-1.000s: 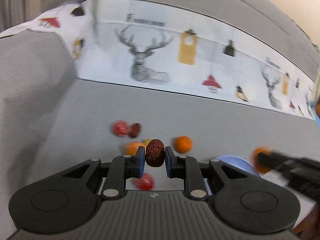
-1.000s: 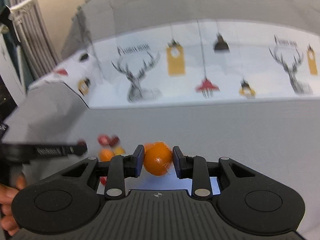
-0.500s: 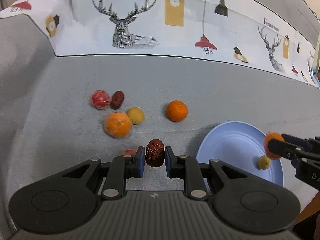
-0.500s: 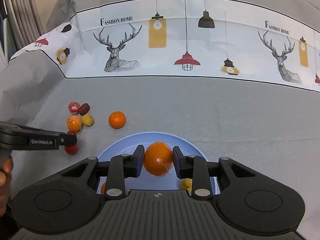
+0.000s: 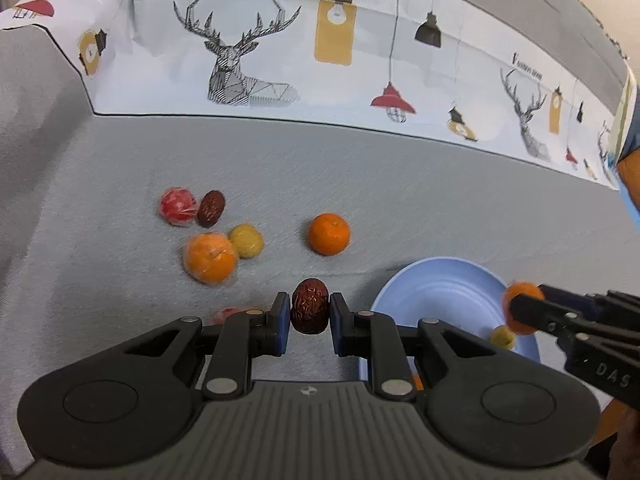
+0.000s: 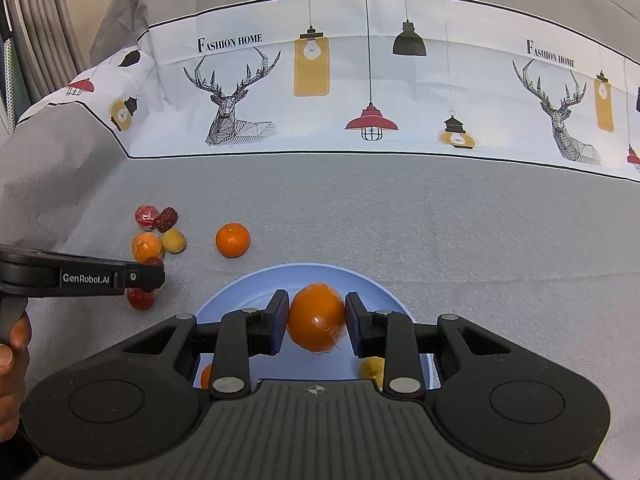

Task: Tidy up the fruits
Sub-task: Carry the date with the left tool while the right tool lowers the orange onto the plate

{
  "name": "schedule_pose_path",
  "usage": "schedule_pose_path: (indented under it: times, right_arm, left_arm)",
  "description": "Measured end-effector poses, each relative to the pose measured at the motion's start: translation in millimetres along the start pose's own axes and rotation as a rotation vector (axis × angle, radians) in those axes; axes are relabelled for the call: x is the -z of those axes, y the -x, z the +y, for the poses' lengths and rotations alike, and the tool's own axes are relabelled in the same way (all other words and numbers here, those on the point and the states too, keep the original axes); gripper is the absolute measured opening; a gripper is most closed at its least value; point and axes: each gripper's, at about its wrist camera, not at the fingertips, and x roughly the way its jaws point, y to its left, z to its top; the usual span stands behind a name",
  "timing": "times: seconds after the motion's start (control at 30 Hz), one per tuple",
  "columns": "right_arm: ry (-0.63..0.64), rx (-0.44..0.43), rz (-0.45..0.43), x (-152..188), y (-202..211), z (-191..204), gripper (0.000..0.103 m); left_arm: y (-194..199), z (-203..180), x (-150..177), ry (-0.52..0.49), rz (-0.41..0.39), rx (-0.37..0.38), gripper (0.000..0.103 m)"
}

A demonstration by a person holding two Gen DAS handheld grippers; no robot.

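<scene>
My left gripper (image 5: 309, 314) is shut on a dark red wrinkled date (image 5: 310, 311), held above the grey cloth to the left of the blue plate (image 5: 432, 284). My right gripper (image 6: 316, 322) is shut on a wrapped orange (image 6: 317, 317), held over the blue plate (image 6: 240, 292). A small yellow fruit (image 6: 372, 366) and part of an orange fruit (image 6: 206, 374) lie on the plate. Loose on the cloth are a bare orange (image 5: 329, 233), a wrapped orange (image 5: 210, 257), a yellow fruit (image 5: 246, 240), a date (image 5: 211, 208) and a red wrapped fruit (image 5: 178, 205).
Another red fruit (image 6: 140, 298) lies under the left gripper. A white printed band (image 6: 360, 92) with deer and lamps runs across the far side of the grey cloth. The cloth drops off at the left. A hand (image 6: 10, 344) holds the left gripper.
Both grippers have tilted down toward the table over the last second, each still holding its fruit. The right gripper with the orange has come in over the plate.
</scene>
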Motion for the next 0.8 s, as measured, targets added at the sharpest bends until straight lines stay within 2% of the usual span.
schedule_pose_path:
  times: [0.5,0.8]
  right_arm:
    - [0.012,0.003,0.011,-0.1,-3.7,0.9,0.032]
    - [0.021,0.002,0.011,0.3,-4.1,1.4,0.032]
  left_arm:
    - [3.4,-14.2,-1.9,-0.033,-0.052,0.086,0.023]
    - [4.2,-17.6,-0.3,-0.060,-0.062,0.101,0.023]
